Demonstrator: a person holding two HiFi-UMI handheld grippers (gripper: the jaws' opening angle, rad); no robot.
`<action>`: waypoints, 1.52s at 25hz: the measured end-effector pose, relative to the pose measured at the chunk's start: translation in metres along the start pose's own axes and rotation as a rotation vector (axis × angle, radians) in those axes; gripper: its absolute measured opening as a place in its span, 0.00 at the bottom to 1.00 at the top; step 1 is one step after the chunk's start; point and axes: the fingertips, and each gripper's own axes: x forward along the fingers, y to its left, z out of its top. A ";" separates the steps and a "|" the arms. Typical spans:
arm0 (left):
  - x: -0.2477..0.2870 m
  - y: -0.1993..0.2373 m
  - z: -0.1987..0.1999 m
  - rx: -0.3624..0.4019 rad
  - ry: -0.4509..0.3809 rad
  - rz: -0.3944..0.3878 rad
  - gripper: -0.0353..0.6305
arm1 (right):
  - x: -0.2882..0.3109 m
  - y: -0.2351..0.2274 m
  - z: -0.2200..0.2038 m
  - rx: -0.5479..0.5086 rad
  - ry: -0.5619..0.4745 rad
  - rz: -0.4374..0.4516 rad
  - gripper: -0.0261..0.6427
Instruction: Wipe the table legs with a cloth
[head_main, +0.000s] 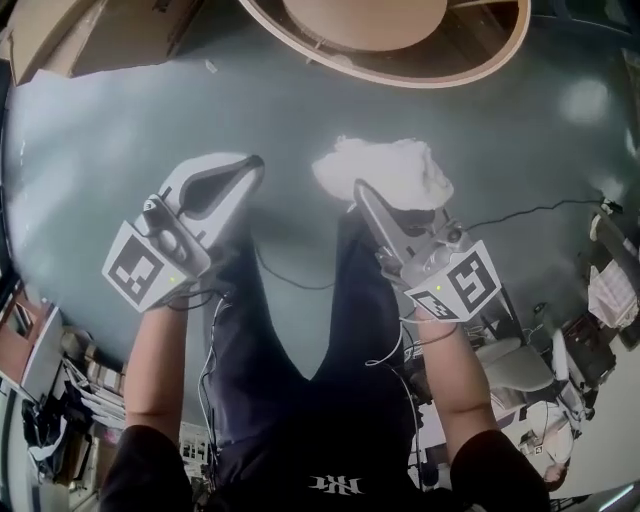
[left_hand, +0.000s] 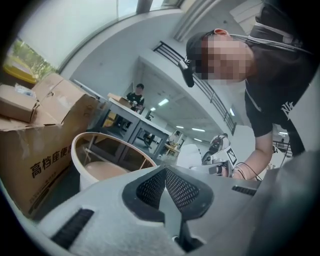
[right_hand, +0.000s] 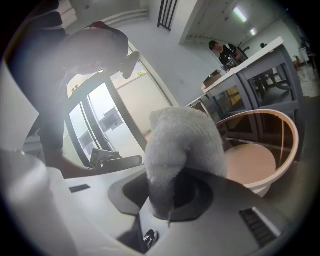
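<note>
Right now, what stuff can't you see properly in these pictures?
Round table: the head view's top edge cuts it off; no leg shows there.
Cloth: its lower end is buried between the right gripper's shut jaws, right gripper view.
Person at the far desk: too small in the left gripper view to tell what they do.

white cloth (head_main: 385, 168), teal-grey floor (head_main: 120, 130)
left gripper (left_hand: 165, 172) and right gripper (head_main: 364, 194) both pale grey; left's pads (left_hand: 182, 190) black, fine dotted mesh; marker cube (head_main: 145, 268) black-and-white squares; table (left_hand: 76, 155) tan, pale rim; cardboard box (left_hand: 45, 150) brown.
</note>
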 end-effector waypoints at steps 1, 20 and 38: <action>-0.001 0.008 -0.007 0.001 0.010 0.001 0.06 | 0.010 -0.004 -0.006 -0.008 -0.003 0.009 0.16; -0.018 0.112 -0.095 0.068 0.009 -0.040 0.06 | 0.153 -0.094 -0.120 -0.175 -0.033 -0.094 0.16; 0.021 0.156 -0.151 0.135 0.002 -0.076 0.06 | 0.197 -0.161 -0.166 -0.292 -0.083 -0.262 0.16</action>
